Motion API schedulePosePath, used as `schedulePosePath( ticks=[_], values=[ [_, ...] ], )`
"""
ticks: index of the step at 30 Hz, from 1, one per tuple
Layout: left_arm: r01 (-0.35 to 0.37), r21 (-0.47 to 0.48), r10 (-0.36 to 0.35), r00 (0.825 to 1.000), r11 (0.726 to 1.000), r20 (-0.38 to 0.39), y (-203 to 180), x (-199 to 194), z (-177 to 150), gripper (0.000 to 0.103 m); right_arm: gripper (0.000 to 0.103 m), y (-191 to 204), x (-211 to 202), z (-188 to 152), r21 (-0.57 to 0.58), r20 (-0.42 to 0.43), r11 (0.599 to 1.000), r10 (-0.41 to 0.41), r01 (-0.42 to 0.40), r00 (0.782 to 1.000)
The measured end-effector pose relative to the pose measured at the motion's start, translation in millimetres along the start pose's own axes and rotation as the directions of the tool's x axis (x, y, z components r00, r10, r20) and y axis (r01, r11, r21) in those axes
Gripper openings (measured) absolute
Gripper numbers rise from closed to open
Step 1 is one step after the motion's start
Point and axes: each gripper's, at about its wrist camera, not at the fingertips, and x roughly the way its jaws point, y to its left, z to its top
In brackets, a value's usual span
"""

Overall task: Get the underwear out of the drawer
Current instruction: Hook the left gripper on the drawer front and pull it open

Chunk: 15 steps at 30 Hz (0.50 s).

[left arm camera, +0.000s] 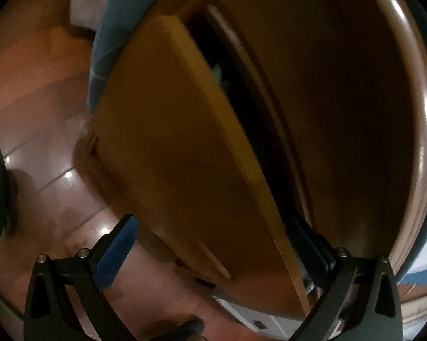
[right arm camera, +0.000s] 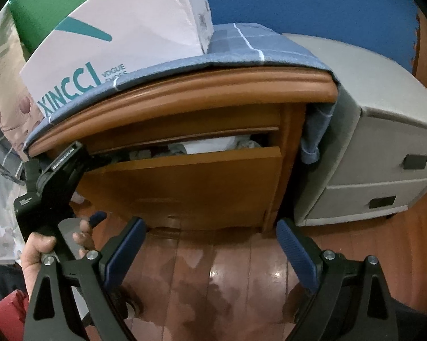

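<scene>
Two sets of jaws stand spread: left gripper (left arm camera: 213, 244) straddling the drawer front (left arm camera: 170, 142), right gripper (right arm camera: 210, 244) empty below it; soft, light underwear (right arm camera: 213, 143) beyond, pinchable anywhere.

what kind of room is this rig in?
Probably a bedroom: a wooden nightstand with its drawer ajar and clothing inside, a shoe box on top, a grey plastic drawer unit beside it, wood floor.
</scene>
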Motion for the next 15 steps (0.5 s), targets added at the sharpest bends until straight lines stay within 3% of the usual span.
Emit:
schedulePosePath(
  ticks=[3,8,15],
  values=[
    [-0.002,-0.045,0.002,1.000,0.999,0.011,2.1,0.8,-2.6,0.103,0.096,4.1,-3.7,0.2,-0.014,0.007,1.000,0.005,-0.005,1.000],
    [-0.019,-0.299,0.006,0.999,0.954,-0.045,16.5,17.7,5.4,0.103,0.096,1.6,-6.9,1.5,0.001,0.009,1.000,0.019,-0.019,1.000],
    [-0.093,-0.294,0.083,0.995,0.951,-0.046,5.4,10.0,15.1,0.103,0.096,-3.9,-10.6,4.8,0.031,0.013,0.999,0.034,-0.035,0.999]
  ],
)
